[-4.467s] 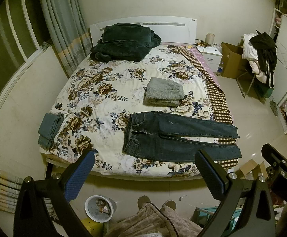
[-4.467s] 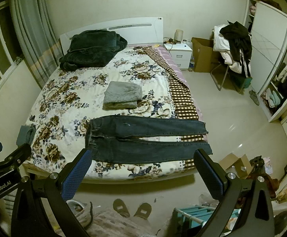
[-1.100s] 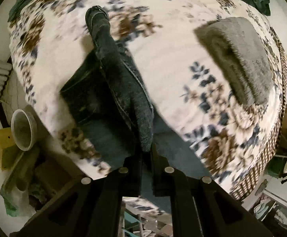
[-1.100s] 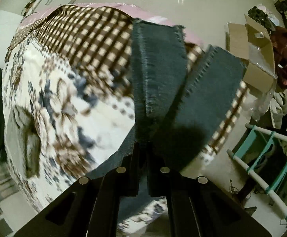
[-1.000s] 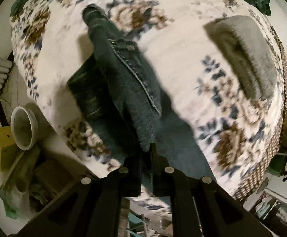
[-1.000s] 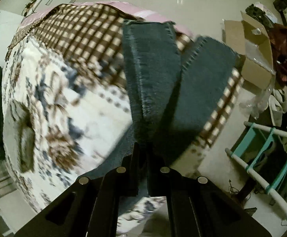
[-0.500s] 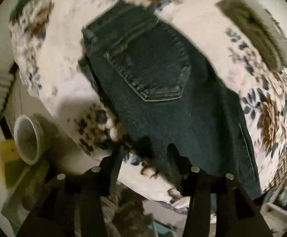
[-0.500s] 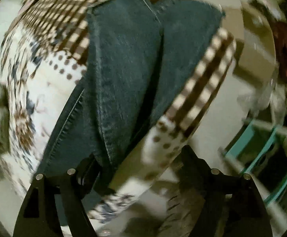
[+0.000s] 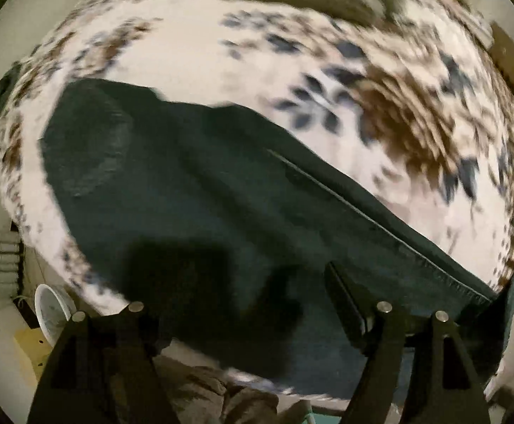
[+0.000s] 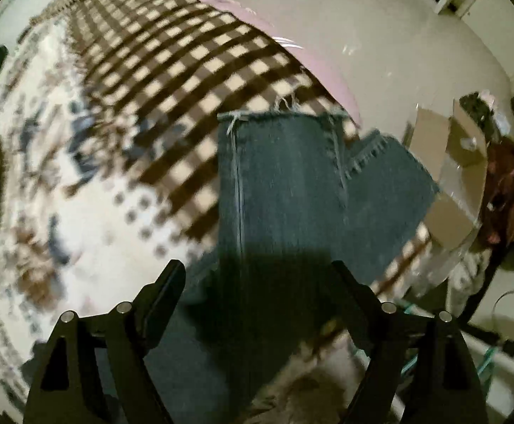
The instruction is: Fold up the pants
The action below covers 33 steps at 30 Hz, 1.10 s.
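Bed (image 9: 193, 46): floral cover, checked blanket (image 10: 172, 70) toward its 12 o'clock in your right view.

Pants (image 9: 200, 190): dark denim, lying flat along the bed's near edge, one leg over the other; hems (image 10: 285, 120) nearly matched. Lengthwise fold looks done; crosswise folds remain.

Left gripper (image 9: 243, 296): jaws opening, pads off the denim, holding nothing.

Right gripper (image 10: 257, 275): jaws opening wide over the legs, nothing held.

Cardboard box (image 10: 448, 162): 3 o'clock, contents unclear.

White bucket (image 9: 50, 309): 8 o'clock, contents hidden.
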{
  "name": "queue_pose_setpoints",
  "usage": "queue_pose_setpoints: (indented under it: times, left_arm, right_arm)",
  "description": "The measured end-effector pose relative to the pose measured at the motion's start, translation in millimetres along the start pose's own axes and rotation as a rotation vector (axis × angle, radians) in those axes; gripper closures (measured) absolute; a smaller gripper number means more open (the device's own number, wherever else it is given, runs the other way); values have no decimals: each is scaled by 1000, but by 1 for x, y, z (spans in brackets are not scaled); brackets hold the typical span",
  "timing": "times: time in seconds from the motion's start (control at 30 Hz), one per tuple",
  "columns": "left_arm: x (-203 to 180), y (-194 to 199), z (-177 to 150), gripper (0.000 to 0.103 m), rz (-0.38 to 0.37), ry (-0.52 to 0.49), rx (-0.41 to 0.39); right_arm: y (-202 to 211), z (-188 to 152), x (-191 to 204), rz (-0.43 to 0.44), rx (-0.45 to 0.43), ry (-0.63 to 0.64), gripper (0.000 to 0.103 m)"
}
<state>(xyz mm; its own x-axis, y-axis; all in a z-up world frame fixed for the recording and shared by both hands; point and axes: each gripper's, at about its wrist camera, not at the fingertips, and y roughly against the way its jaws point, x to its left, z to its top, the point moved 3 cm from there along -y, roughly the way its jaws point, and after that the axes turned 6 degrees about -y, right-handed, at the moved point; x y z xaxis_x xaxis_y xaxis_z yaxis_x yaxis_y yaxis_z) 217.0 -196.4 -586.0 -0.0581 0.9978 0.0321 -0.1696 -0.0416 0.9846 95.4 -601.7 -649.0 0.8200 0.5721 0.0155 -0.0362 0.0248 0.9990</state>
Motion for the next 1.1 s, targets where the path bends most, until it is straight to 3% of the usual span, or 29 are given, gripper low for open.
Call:
queue_pose_setpoints:
  times: [0.13, 0.17, 0.2, 0.23, 0.27, 0.4, 0.47, 0.5, 0.6, 0.67, 0.73, 0.8, 0.87, 0.93, 0.97, 1.0, 1.03, 1.1]
  left_arm:
    - [-35, -8, 13, 29, -25, -49, 0]
    - [-41, -6, 15, 29, -30, -62, -7]
    - [-45, -3, 16, 29, -38, -73, -14]
    - [-49, 1, 16, 29, -46, -86, -25]
    - [-50, 4, 16, 29, -47, -91, -29]
    - [-47, 15, 8, 29, -87, -65, -17]
    - [-50, 17, 8, 29, -107, -49, -12]
    - [-50, 20, 5, 29, -118, -41, -10]
    - [-53, 27, 3, 29, -143, -27, -16]
    - [-57, 33, 0, 29, -164, -26, -31]
    - [-61, 37, -1, 29, -175, -40, -53]
    - [-65, 37, -3, 29, -174, -65, -66]
    - [-68, 30, -8, 29, -172, -79, -47]
    - [-67, 21, -14, 29, -166, -81, -25]
    - [-67, 19, -16, 29, -162, -82, -17]
    - [-67, 16, -20, 29, -157, -85, -6]
    - [-66, 14, -22, 29, -154, -87, 3]
    - [-65, 12, -27, 29, -150, -92, 11]
  right_arm:
    - [-40, 24, 9, -176, 38, 54, 20]
    - [-42, 27, 6, -205, 36, 56, 36]
    - [-41, 29, 1, -213, 24, 56, 68]
    - [-39, 30, -3, -217, 18, 49, 80]
    - [-34, 31, -11, -215, 9, 31, 92]
    - [-2, 35, -46, -24, 4, -95, 94]
    - [27, 39, -58, 144, -22, -157, 95]
    - [49, 41, -66, 267, -55, -196, 95]
    - [89, 40, -84, 458, -128, -249, 95]
    - [117, 37, -97, 636, -215, -257, 95]
    - [128, 29, -110, 725, -286, -220, 95]
    - [118, 23, -124, 740, -307, -192, 95]
    - [81, 17, -144, 699, -271, -197, 95]
    - [24, 11, -166, 572, -166, -225, 89]
    - [-5, 7, -176, 496, -101, -251, 70]
    - [-22, 4, -184, 453, -63, -272, 41]
    - [-44, -1, -198, 419, -4, -332, 31]
    - [-52, -6, -217, 470, 10, -427, 28]
